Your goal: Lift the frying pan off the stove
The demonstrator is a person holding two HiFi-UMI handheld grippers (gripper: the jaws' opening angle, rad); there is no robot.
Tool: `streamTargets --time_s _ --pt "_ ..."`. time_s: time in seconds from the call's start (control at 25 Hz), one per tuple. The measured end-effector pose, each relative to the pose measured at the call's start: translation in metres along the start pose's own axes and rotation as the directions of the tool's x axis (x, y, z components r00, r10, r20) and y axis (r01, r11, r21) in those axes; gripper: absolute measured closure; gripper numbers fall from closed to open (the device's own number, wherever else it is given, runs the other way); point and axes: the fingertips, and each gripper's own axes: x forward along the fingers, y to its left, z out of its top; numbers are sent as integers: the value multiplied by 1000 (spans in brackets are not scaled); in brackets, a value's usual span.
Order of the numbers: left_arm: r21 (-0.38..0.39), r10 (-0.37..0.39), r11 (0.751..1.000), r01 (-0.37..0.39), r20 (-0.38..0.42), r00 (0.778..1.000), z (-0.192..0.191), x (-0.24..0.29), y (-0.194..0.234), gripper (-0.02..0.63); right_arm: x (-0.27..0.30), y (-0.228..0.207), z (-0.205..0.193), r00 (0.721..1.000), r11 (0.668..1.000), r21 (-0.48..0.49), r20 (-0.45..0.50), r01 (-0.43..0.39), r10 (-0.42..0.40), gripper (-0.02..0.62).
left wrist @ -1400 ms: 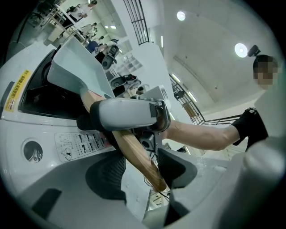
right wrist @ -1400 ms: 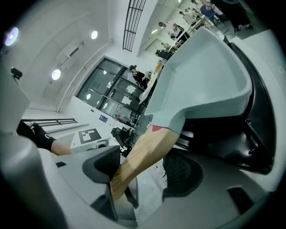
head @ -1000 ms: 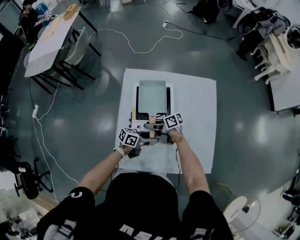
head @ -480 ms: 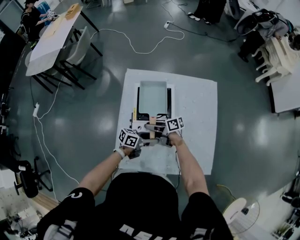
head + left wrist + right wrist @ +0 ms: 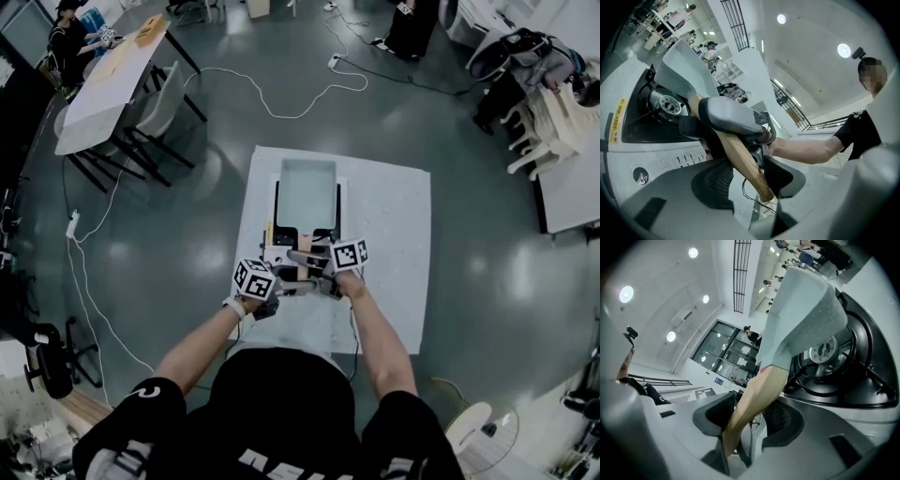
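Observation:
A pale grey rectangular frying pan [image 5: 307, 192] hangs over the black-topped portable stove [image 5: 278, 246] on the white table. Its wooden handle [image 5: 302, 269] points toward me. My left gripper [image 5: 279, 283] is shut on the handle from the left, and my right gripper [image 5: 321, 265] is shut on it from the right. In the left gripper view the handle [image 5: 740, 157] crosses between the pads of my left gripper [image 5: 750, 176], with the pan [image 5: 686, 65] above the burner [image 5: 665, 103]. In the right gripper view my right gripper [image 5: 747, 420] clamps the handle [image 5: 757, 397], and the pan [image 5: 801, 310] is tilted up clear of the burner [image 5: 829, 350].
The white table [image 5: 398, 216] stands alone on a glossy grey floor. A white cable [image 5: 281, 94] loops across the floor beyond it. A long table with chairs [image 5: 108, 75] stands at the far left and stacked white chairs [image 5: 553, 112] at the far right.
Both grippers have risen a little with the handle still clamped between them, and the pan has come up over the stove.

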Motion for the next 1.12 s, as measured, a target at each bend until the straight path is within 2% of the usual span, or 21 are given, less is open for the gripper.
streamTargets --time_s 0.12,0.24,0.52,0.8,1.12 --pt "48 -3 999 2 11 1000 13 -3 -12 411 -3 15 11 1000 999 -52 12 15 -14 417" --pt "92 -12 996 9 28 1000 24 -7 -27 411 -4 38 20 999 997 -81 33 -19 21 415" --pt "194 -22 981 11 53 998 47 -16 -66 411 -12 91 40 997 979 -205 69 -17 32 414" --pt "229 -26 973 12 57 998 50 -23 -88 411 -15 113 41 997 971 -240 79 4 16 414" --pt "254 -21 967 7 52 998 38 -32 -99 411 -8 128 26 996 969 -247 81 -15 36 414"
